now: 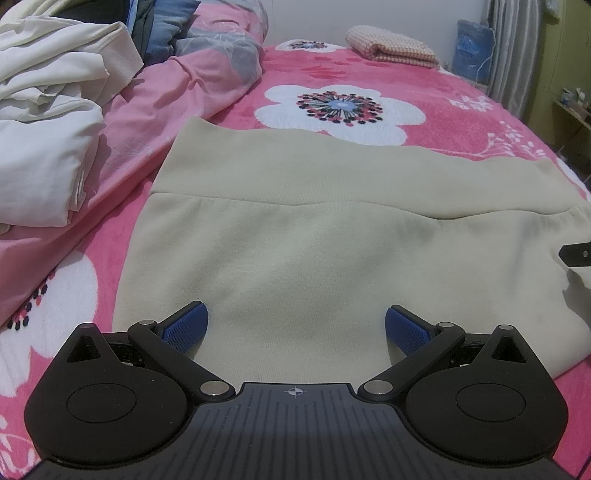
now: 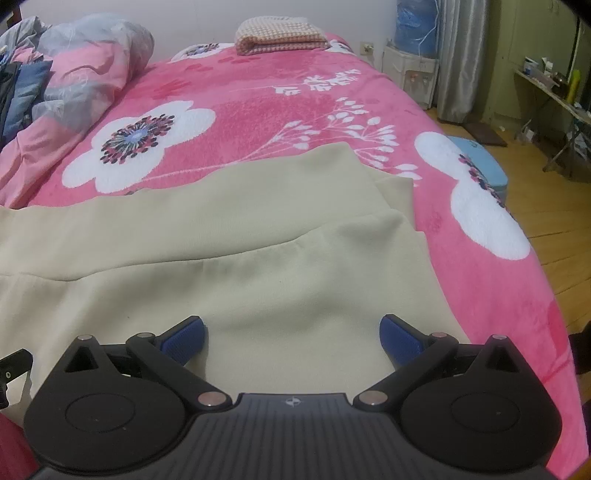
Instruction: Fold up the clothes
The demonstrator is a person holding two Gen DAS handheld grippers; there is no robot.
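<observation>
The cream garment (image 1: pixel 314 229) lies flat on the pink bed (image 2: pixel 258 110), its wide band at the far side. The left gripper (image 1: pixel 296 325) and right gripper (image 2: pixel 291 332) hover over its near part, fingers spread and empty, probably ready to take the near edge for a fold.

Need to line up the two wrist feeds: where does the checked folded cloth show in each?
Left wrist: checked cloth sits top, right of centre, at the bed's far end.
Right wrist: checked cloth sits top, just left of centre.
Shared landmark: the big white flower just beyond the beige garment.
</observation>
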